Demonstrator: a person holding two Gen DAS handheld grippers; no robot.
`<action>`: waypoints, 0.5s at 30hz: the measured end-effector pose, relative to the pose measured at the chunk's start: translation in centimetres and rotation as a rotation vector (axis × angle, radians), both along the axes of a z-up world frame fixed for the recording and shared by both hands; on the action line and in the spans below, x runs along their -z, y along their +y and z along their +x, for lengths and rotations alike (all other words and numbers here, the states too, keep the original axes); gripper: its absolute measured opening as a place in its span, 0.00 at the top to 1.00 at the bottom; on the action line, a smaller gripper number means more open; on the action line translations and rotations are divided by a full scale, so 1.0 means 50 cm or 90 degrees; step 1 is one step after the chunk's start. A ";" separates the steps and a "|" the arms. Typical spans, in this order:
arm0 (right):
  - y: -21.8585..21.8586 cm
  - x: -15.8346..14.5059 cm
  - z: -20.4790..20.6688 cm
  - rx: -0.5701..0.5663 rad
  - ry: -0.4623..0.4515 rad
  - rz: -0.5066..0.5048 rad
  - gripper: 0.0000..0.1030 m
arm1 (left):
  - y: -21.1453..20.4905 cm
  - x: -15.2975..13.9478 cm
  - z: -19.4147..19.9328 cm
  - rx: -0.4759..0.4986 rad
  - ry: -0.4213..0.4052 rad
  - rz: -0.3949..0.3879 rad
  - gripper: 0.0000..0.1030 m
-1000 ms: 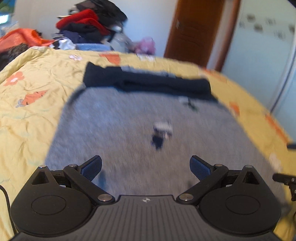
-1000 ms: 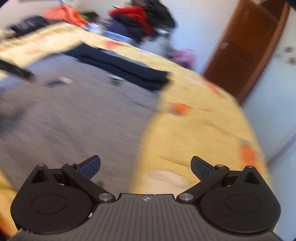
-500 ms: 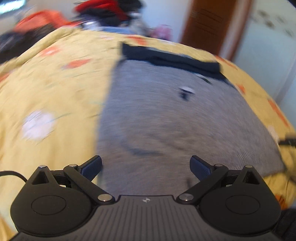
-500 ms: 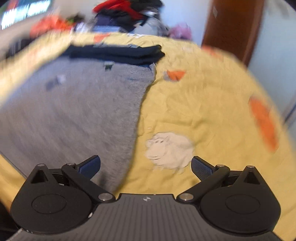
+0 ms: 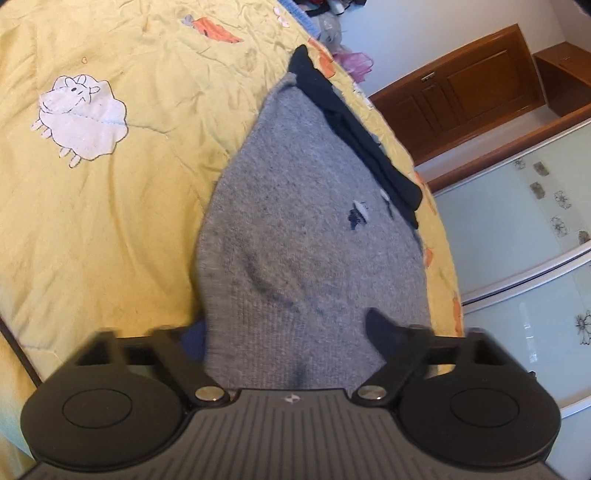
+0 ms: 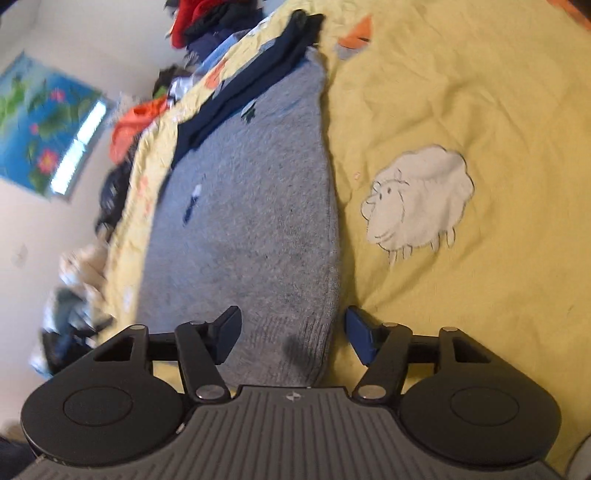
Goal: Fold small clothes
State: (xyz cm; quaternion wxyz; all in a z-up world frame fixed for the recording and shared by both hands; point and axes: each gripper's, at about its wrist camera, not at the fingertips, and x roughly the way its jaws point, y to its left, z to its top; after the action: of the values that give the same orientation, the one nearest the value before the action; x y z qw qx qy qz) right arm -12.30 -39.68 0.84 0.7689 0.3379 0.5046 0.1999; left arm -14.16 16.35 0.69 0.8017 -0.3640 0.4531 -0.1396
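Note:
A grey knitted garment [image 5: 295, 229] with a dark navy part along its far edge [image 5: 354, 125] lies flat on a yellow bedspread [image 5: 92, 221]. My left gripper [image 5: 286, 334] is open, and the garment's near left corner lies between its fingers, over the left one. The garment also shows in the right wrist view [image 6: 243, 229]. My right gripper [image 6: 293, 338] is open around the garment's near right corner, one finger on the grey knit and one on the bedspread [image 6: 480, 110].
Sheep patches [image 5: 79, 118] [image 6: 417, 201] flank the garment on the bedspread. Piled clothes [image 6: 207, 22] lie beyond the bed's far end. A wooden door [image 5: 465, 85] and a pale wardrobe [image 5: 535, 240] stand off the bed's right side.
Both grippers rolled and dropped to the garment's near edge, left at the left corner, right at the right corner. Both stay open, and the grey knit now lies between their fingers.

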 end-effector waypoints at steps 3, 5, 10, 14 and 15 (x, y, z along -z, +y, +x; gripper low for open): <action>0.015 0.009 -0.005 -0.015 0.012 0.010 0.60 | -0.002 0.008 0.008 0.014 0.027 0.021 0.70; 0.025 0.015 -0.008 -0.025 0.017 0.016 0.69 | 0.004 0.012 0.006 0.017 0.028 0.018 0.70; 0.047 0.027 -0.006 -0.047 0.021 0.009 0.92 | -0.002 0.018 0.010 0.020 0.040 0.041 0.95; 0.035 -0.025 -0.006 -0.073 -0.012 -0.030 0.92 | -0.010 -0.022 -0.009 0.046 0.002 0.043 0.95; 0.026 -0.044 -0.010 -0.083 -0.025 -0.050 0.92 | -0.012 -0.035 -0.016 0.055 -0.011 0.048 0.95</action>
State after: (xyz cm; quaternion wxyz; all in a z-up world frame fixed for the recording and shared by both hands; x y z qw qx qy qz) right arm -12.82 -38.39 3.03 0.7766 0.2701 0.5179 0.2361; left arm -14.94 15.77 2.45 0.8120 -0.3122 0.4665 -0.1601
